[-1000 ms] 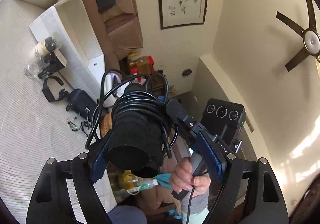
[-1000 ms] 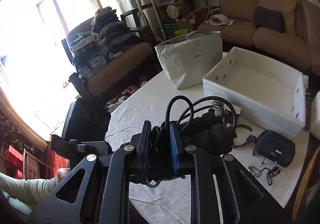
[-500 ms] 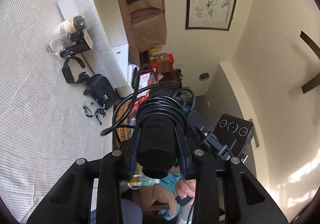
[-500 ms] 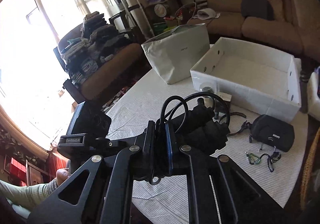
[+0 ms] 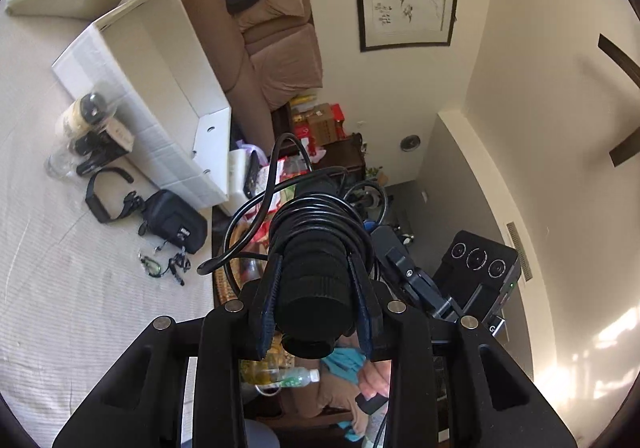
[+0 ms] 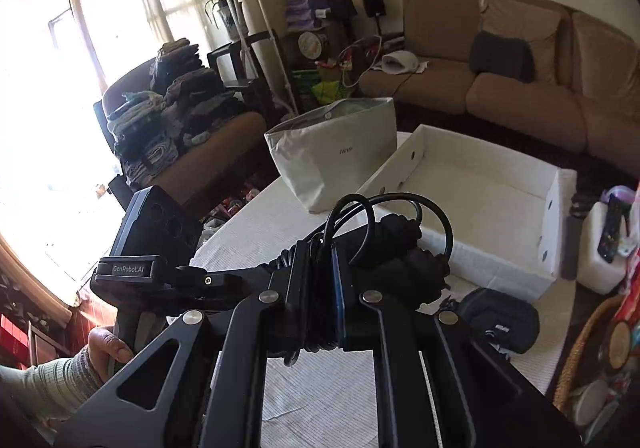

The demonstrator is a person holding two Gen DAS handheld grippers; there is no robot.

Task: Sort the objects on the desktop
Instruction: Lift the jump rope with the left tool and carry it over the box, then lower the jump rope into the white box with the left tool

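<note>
Above the near edge of the table (image 6: pixel 248 224), both grippers hold one black bundle in the air: a dark cylinder wrapped in coiled cable (image 5: pixel 316 248). The left gripper (image 5: pixel 316 302) has just been closing and now clamps the thick end of the cylinder between its blue-padded fingers (image 5: pixel 269 300). The right gripper (image 6: pixel 320 300) is pinched nearly closed on the cable windings, its jaws just settled on them, with the bundle (image 6: pixel 384 252) jutting out past its fingers.

The step in hand looks like carrying this bundle to a container. The white box (image 6: pixel 480 208) stands open and empty on the far right of the table, the pale bag (image 6: pixel 340 156) to its left on the far side; which is meant for it I cannot tell. The next move calls for both hands to travel together so the loose cable loops do not slip or catch on a rim.

Still waiting on the table, left in the left view, are a black pouch (image 5: pixel 176 222), a strap (image 5: pixel 105 194), a small cord (image 5: pixel 162 268) and some bottles (image 5: pixel 82 132), the last blurred. What the cylinder really is stays unclear, and the bundle hides the table beneath it.
</note>
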